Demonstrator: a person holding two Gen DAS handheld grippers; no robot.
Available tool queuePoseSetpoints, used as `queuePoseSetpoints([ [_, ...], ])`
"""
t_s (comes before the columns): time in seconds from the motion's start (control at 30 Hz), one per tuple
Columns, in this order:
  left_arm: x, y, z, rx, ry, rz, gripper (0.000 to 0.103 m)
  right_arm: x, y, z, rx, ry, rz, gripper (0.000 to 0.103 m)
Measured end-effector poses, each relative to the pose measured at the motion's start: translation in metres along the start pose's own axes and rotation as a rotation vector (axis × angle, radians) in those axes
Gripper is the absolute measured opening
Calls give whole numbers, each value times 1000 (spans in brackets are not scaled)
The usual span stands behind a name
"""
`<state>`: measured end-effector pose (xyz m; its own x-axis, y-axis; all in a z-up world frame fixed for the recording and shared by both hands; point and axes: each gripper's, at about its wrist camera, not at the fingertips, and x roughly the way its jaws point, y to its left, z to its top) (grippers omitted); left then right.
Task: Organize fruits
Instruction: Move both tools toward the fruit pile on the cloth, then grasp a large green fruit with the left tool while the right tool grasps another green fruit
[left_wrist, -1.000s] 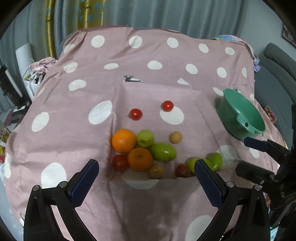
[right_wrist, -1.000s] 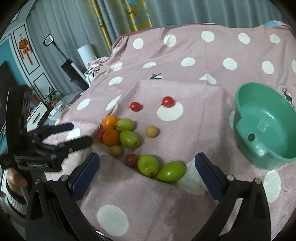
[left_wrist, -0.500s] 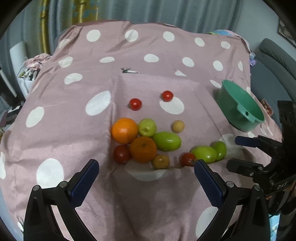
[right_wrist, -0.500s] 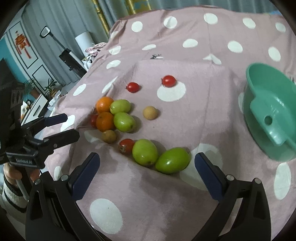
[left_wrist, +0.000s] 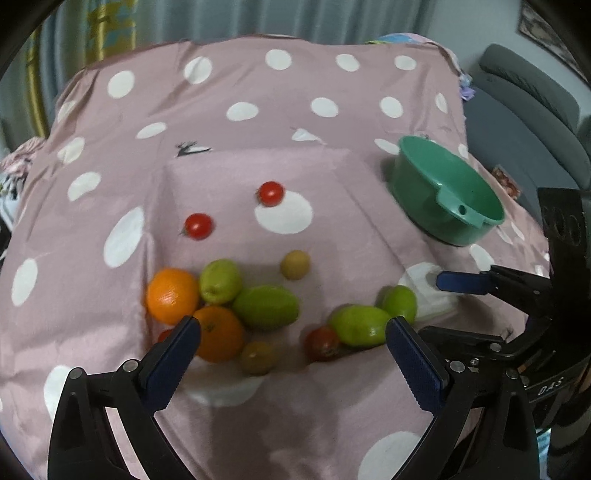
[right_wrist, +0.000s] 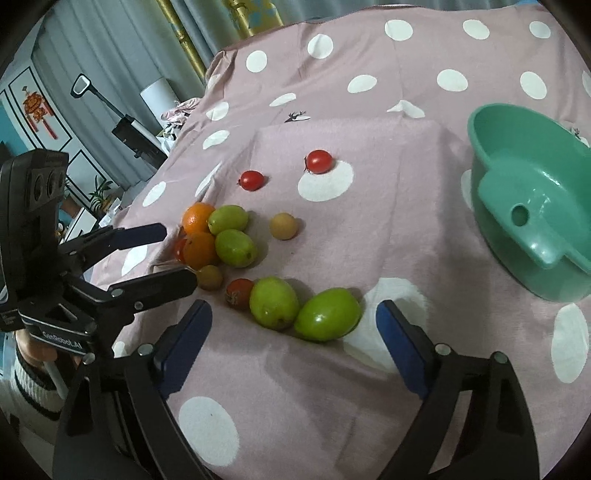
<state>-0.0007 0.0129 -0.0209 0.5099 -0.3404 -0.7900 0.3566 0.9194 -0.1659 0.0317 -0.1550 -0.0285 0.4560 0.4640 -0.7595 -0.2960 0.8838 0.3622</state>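
Several fruits lie on a pink polka-dot cloth (left_wrist: 229, 155): two oranges (left_wrist: 171, 295), green fruits (left_wrist: 266, 306), two cherry tomatoes (left_wrist: 271, 192) farther back, and small brown fruits (left_wrist: 294, 264). A pair of green fruits (right_wrist: 327, 314) lies just in front of my right gripper (right_wrist: 293, 330), which is open and empty. My left gripper (left_wrist: 293, 347) is open and empty, low over the near edge of the fruit cluster. An empty green bowl (left_wrist: 448, 195) stands at the right; it also shows in the right wrist view (right_wrist: 532, 206).
The cloth drapes over a raised block in the middle. A grey sofa (left_wrist: 528, 110) lies past the right edge. Curtains hang behind. A stand and clutter (right_wrist: 129, 129) sit off the left side.
Both grippers have moved forward and down toward the fruits, which look larger. The fruits and bowl have not moved. Both grippers stay open.
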Motion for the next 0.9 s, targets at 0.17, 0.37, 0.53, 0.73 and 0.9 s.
queuePoseSetpoints([
  [0.17,10,-2,1,2,28,-38,100,-3,-7,-3,2,-3,1,90],
  [0.37,15,-8,6,40,44,-54,100,-8,-16,-8,8,-17,33,87],
  [0.53,25,-18,10,86,72,-85,86,-8,-20,-10,3,-11,45,84],
  [0.73,45,-31,11,138,148,-120,72,-15,-19,-15,-38,-12,47,84],
  [0.9,59,-38,13,191,212,-118,69,-20,-28,-15,4,-28,65,85],
])
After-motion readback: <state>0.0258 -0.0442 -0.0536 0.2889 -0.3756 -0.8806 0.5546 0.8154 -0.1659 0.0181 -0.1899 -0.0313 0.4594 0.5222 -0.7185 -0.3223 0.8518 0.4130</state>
